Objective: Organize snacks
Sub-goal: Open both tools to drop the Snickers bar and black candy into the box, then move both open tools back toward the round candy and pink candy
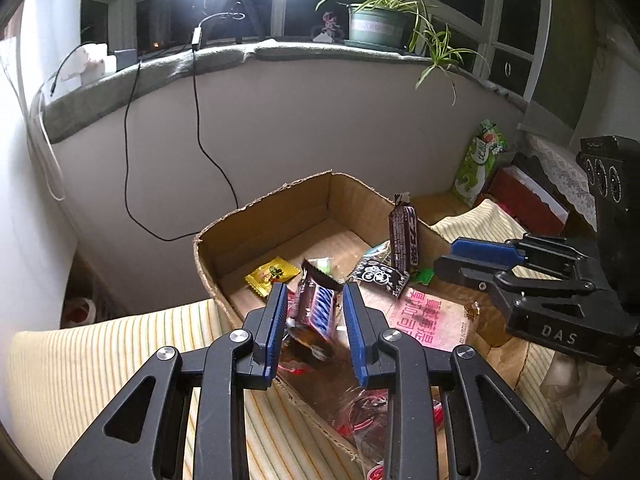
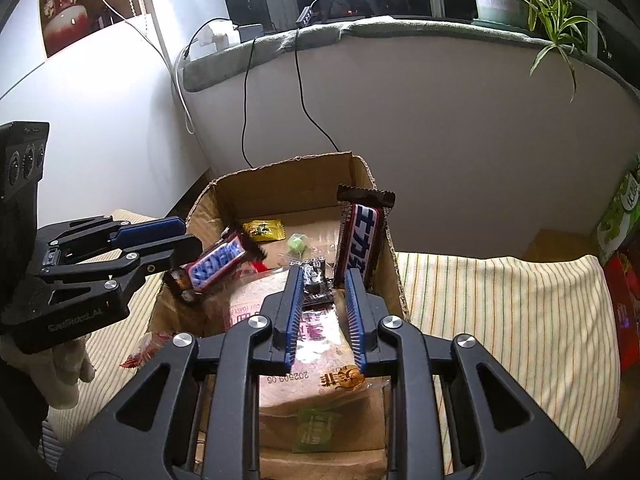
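Note:
An open cardboard box (image 1: 276,208) (image 2: 288,184) sits on a striped cloth. My left gripper (image 1: 316,292) (image 2: 188,248) is over its near left edge, jaws open, with a Snickers bar (image 1: 316,308) (image 2: 216,266) between them; the bar looks blurred and loose. A second Snickers bar (image 1: 404,236) (image 2: 360,240) stands upright against the box's right wall. My right gripper (image 2: 322,276) (image 1: 444,264) is open and empty over the box, just left of that upright bar. Inside lie a toast bread bag (image 2: 316,340) (image 1: 432,320), a yellow sachet (image 1: 272,276) (image 2: 262,230), a black packet (image 1: 380,274) and a green candy (image 2: 297,243).
A red candy wrapper (image 2: 146,350) lies on the striped cloth (image 2: 500,304) left of the box. A green snack bag (image 1: 478,160) and a red box (image 1: 524,196) stand at the right. Cables (image 1: 200,120) hang down the wall behind, below a windowsill with a potted plant (image 1: 380,20).

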Demonstrator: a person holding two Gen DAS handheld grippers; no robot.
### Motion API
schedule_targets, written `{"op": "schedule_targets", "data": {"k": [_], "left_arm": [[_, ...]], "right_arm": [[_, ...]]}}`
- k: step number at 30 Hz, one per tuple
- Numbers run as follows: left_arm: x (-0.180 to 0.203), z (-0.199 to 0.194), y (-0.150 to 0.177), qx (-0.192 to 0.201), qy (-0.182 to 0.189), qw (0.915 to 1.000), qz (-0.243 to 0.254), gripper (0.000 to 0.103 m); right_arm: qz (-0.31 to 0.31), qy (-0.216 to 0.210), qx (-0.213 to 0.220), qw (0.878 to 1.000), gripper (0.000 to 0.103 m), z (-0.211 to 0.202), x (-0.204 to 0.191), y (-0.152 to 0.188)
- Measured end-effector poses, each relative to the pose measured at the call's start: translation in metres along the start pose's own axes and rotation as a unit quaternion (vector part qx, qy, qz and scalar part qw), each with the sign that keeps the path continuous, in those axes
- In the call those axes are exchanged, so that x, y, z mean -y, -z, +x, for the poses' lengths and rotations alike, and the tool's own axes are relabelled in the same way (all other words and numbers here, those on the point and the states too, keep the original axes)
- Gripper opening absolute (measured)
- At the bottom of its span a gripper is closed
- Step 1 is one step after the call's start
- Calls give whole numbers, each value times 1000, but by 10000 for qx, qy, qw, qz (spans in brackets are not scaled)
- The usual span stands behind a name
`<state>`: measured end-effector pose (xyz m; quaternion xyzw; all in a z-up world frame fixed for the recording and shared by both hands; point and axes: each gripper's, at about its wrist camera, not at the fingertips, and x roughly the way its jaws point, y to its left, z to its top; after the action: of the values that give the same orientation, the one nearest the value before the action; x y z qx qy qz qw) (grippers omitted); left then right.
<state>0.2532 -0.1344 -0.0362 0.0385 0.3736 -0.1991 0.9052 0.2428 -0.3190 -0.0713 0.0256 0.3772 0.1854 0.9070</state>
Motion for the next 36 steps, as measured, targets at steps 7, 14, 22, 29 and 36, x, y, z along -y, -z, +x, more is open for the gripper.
{"op": "schedule_targets", "data": {"k": [7, 14, 22, 29, 36], "left_arm": [[-1, -7, 1, 51, -42, 10000, -1, 38], [-2, -21, 4, 155, -113, 9998, 2, 46], [-17, -45, 15, 259, -244, 9993, -118, 46], [-47, -73, 36, 335, -479, 9976, -365, 46], [-80, -101, 62, 389, -690, 9947, -659, 46]], "right_arm": [[-2, 135, 145, 9998, 65, -9, -1, 1], [-31, 216, 233, 9995, 81, -20, -5, 3], [-122, 144, 348, 9992, 82, -35, -19, 12], [34, 1, 742, 9972, 82, -58, -28, 21], [-135, -203, 817, 9964, 82, -70, -48, 28]]}}
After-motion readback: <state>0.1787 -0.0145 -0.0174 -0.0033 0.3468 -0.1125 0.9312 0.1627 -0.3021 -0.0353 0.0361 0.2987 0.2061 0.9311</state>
